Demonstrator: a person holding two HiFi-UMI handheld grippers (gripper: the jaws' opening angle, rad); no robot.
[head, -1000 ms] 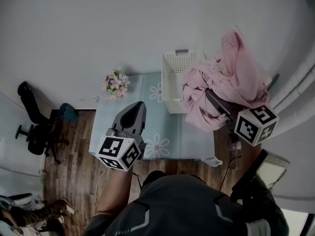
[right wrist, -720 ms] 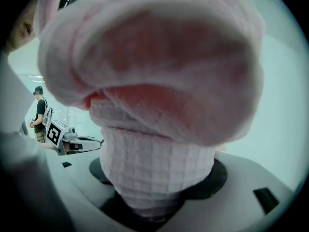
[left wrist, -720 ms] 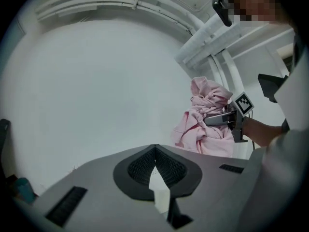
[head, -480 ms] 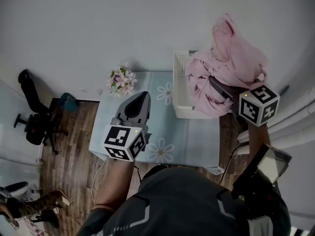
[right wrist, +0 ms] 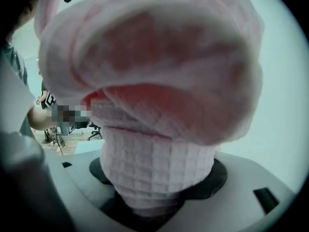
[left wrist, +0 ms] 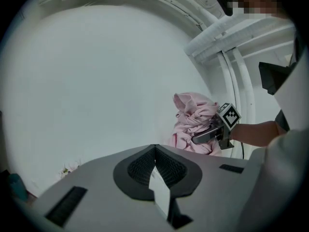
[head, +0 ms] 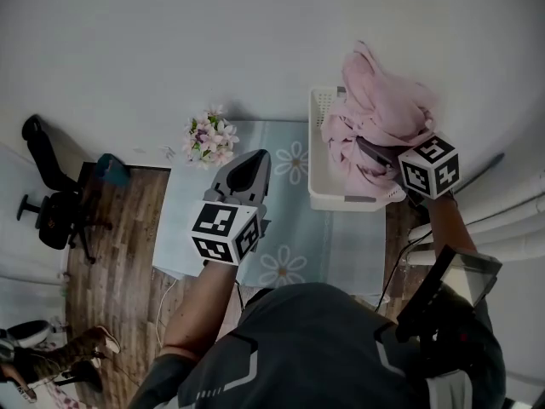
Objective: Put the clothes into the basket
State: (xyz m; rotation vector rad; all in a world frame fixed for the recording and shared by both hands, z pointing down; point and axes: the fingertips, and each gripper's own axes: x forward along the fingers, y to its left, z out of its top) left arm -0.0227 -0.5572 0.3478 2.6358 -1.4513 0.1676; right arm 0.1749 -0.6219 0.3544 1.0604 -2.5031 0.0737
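Note:
A bundle of pink clothes [head: 383,109] hangs over the white basket [head: 349,201], which stands at the table's right end. My right gripper [head: 364,146] is shut on that bundle; in the right gripper view the waffle-textured pink cloth [right wrist: 154,81] fills the space between the jaws and hides the right gripper's tips [right wrist: 154,199]. My left gripper [head: 257,157] hovers above the middle of the table, shut with nothing in it. In the left gripper view the left gripper's dark pads [left wrist: 155,148] meet, and beyond them are the pink clothes [left wrist: 193,117] and the right gripper [left wrist: 203,137].
The table carries a pale blue cloth with daisy prints [head: 289,228]. A small bunch of flowers [head: 209,139] sits at its far left corner. A black office chair [head: 47,220] stands on the wood floor at left. White pipes [head: 502,220] run along the right.
My right gripper has carried the pink clothes from beside the basket's right side to above the basket. The left gripper has stayed shut over the table.

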